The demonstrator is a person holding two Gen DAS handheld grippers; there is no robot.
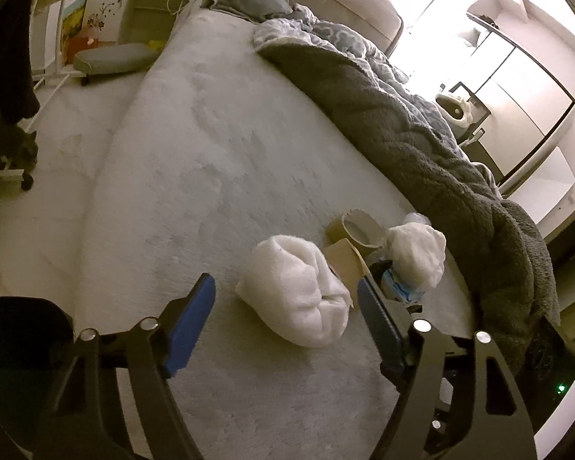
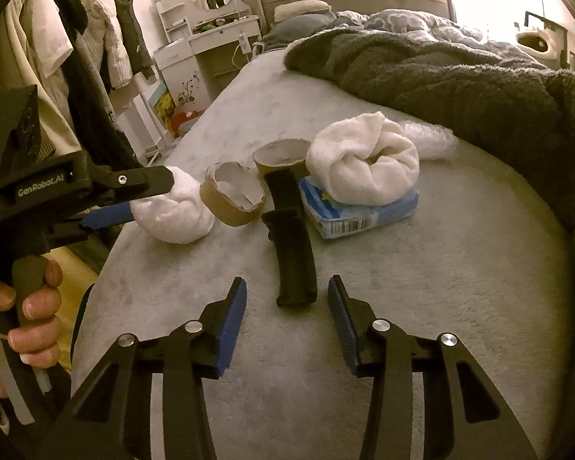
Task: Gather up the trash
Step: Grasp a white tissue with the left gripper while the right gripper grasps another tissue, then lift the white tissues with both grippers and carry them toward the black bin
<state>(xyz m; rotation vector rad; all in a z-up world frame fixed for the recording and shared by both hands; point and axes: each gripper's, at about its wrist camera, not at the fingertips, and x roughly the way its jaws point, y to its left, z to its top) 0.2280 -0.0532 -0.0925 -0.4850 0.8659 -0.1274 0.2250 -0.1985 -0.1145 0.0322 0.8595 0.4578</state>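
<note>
1. Bedroom clutter frames a wide bed (image 2: pixel 421 306) with a pale, short-pile plush cover; a heavy grey fleece blanket (image 2: pixel 460 88) is heaped along its far side, and the trash sits in a loose cluster between the blanket and the near-left edge.
2. Largest of the trash are two soft white wads: one wad (image 1: pixel 299 291) by the near-left edge, a second wad (image 2: pixel 364 163) resting on a flat blue-and-white packet (image 2: pixel 360 216), with crinkled clear plastic (image 2: pixel 427 138) just behind it.
3. Two torn cardboard tape cores (image 2: pixel 232 193) stand touching between the wads, rigid rings with ragged rims.
4. A long, dark, ribbed piece (image 2: pixel 293 241) lies with its long axis running away from the near edge, one end pointing at the right gripper (image 2: pixel 287 318).
5. Right gripper: jaws spread wide, empty, straddling the line of that dark piece, whose near end sits just short of the fingertips; I judge it the nearer tool for it.
6. Left gripper (image 1: pixel 287 299): also wide and empty, its blue pads bracketing the near-edge wad, which lies directly ahead and looks ready to be closed on.
</note>
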